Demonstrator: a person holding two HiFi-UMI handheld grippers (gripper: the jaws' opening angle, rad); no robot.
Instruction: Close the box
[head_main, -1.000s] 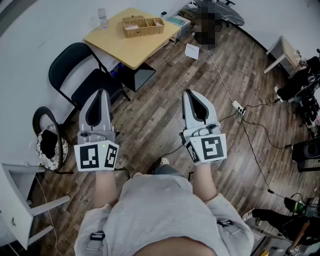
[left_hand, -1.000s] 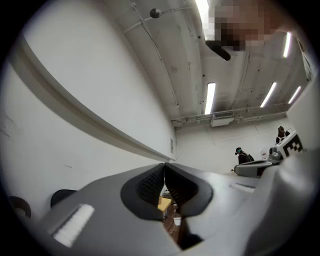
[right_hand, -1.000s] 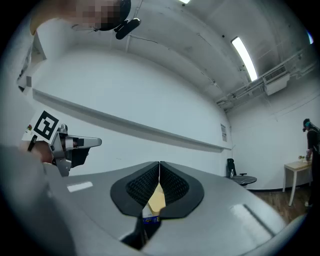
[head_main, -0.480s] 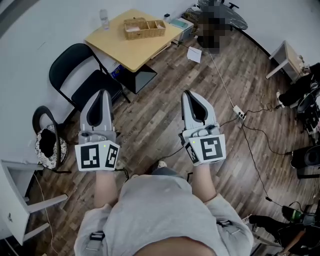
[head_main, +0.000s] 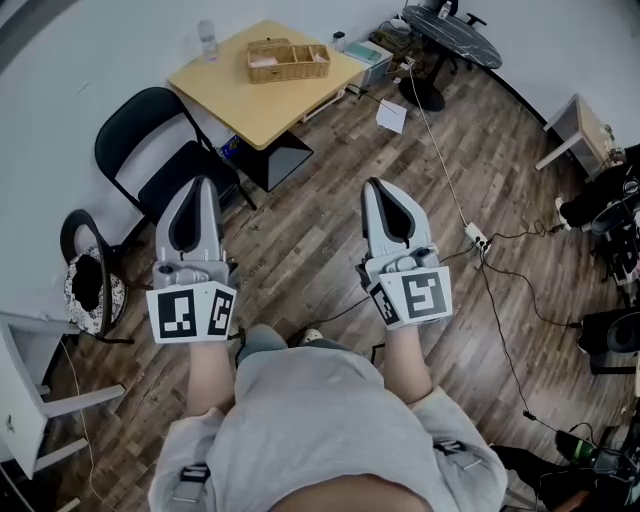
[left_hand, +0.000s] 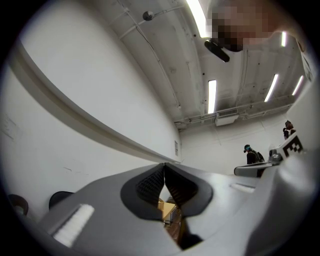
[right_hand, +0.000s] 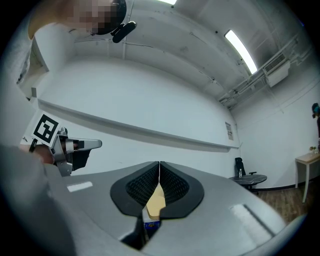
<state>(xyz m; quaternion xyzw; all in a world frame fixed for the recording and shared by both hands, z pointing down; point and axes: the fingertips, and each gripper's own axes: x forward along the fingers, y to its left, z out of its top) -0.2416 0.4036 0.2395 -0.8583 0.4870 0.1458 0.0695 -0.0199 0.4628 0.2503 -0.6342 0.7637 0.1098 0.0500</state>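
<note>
Approach was the step in hand: you carried the left gripper (head_main: 199, 188) and right gripper (head_main: 379, 188) pinched together and empty, well apart from the box (head_main: 288, 60) on the yellow table (head_main: 250, 100). Next you needed to get within reach of it. Since a second earlier, the floor had slipped slightly lower in the head view.

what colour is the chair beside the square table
The folding chair is black, frame and seat alike; the head view shows it best.

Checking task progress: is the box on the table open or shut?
Open: the box on the yellow table shows its inner compartments from above.
</note>
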